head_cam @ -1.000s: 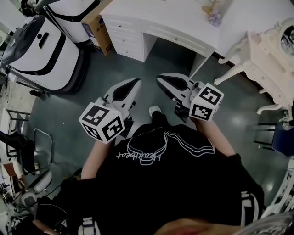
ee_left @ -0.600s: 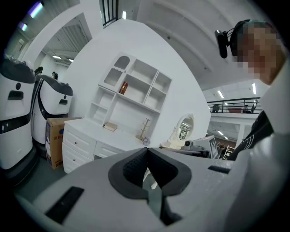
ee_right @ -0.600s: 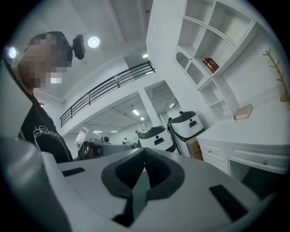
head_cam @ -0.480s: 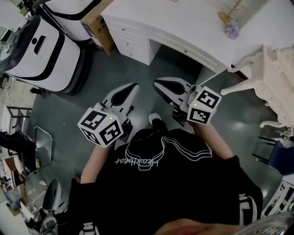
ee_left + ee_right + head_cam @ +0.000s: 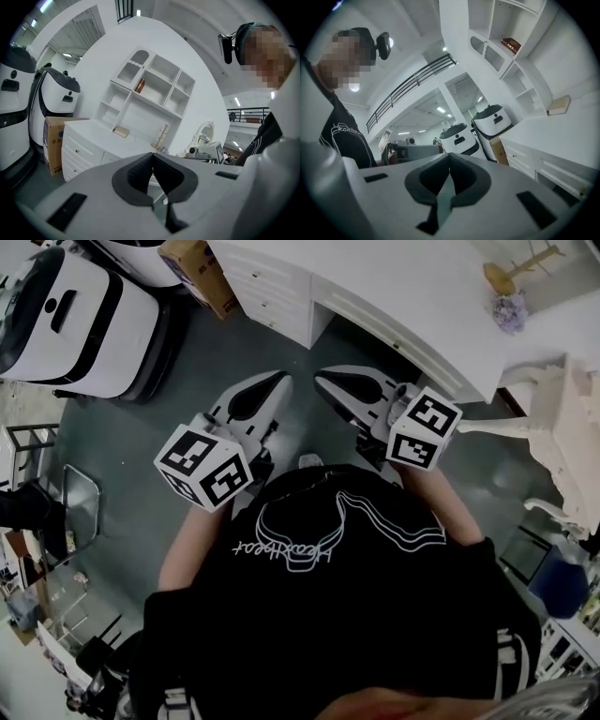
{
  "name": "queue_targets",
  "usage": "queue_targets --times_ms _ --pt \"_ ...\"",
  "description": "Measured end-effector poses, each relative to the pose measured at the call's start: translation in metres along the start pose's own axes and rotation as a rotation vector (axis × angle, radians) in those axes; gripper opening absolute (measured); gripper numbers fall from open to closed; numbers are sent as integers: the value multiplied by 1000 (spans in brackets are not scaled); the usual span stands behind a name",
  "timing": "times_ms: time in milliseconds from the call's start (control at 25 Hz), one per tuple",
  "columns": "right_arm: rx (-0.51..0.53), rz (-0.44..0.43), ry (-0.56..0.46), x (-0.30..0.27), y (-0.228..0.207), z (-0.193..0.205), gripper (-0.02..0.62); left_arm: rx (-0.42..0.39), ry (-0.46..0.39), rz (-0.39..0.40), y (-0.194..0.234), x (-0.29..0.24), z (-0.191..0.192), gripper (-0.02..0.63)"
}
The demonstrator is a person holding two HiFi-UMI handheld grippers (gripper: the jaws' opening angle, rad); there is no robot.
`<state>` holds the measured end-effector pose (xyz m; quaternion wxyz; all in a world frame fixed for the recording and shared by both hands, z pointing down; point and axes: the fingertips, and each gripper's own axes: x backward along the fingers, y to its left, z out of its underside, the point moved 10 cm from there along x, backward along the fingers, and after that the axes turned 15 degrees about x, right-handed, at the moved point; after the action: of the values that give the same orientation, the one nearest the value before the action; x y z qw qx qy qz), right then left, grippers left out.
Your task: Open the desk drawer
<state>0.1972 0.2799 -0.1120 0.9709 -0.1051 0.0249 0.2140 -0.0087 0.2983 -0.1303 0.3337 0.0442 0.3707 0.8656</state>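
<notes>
The white desk [image 5: 394, 282] runs across the top of the head view, with a stack of small drawers [image 5: 272, 287] at its left end and a wide shallow drawer [image 5: 375, 320] under the top; all look closed. My left gripper [image 5: 281, 381] and right gripper [image 5: 323, 379] hover side by side over the grey floor, short of the desk, both shut and empty. In the left gripper view the left gripper [image 5: 152, 154] points at the knobbed drawers [image 5: 77, 152]. In the right gripper view the right gripper [image 5: 450, 157] has the wide drawer [image 5: 562, 176] to its right.
Large white machines [image 5: 66, 315] and a cardboard box [image 5: 192, 263] stand left of the desk. An ornate white table [image 5: 562, 427] is at the right. A wooden stand and flowers [image 5: 506, 296] sit on the desktop, under a white shelf unit [image 5: 150, 89].
The person and both grippers have moved closer to the desk, which now sits nearer the jaw tips. Both pairs of jaws stayed shut.
</notes>
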Motion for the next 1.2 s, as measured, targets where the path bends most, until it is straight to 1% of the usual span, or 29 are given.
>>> queue_targets --times_ms 160,320,520,720,840,1040,1200 --pt "-10 0 26 -9 -20 12 6 27 -17 -4 21 -16 0 3" --pt "-59 5 47 -19 -35 29 6 46 -12 -23 43 -26 6 3" --pt "-124 19 89 -33 -57 55 6 74 5 -50 82 -45 13 3" --pt "-194 52 117 -58 -92 86 6 76 46 -79 133 -69 20 3" --pt "-221 56 133 -75 -113 112 6 79 52 -99 166 -81 26 3" --pt "-236 69 158 -104 -146 160 6 110 59 -124 234 -100 41 3" --pt "-286 88 204 -120 -169 199 6 145 69 -146 287 -118 53 3"
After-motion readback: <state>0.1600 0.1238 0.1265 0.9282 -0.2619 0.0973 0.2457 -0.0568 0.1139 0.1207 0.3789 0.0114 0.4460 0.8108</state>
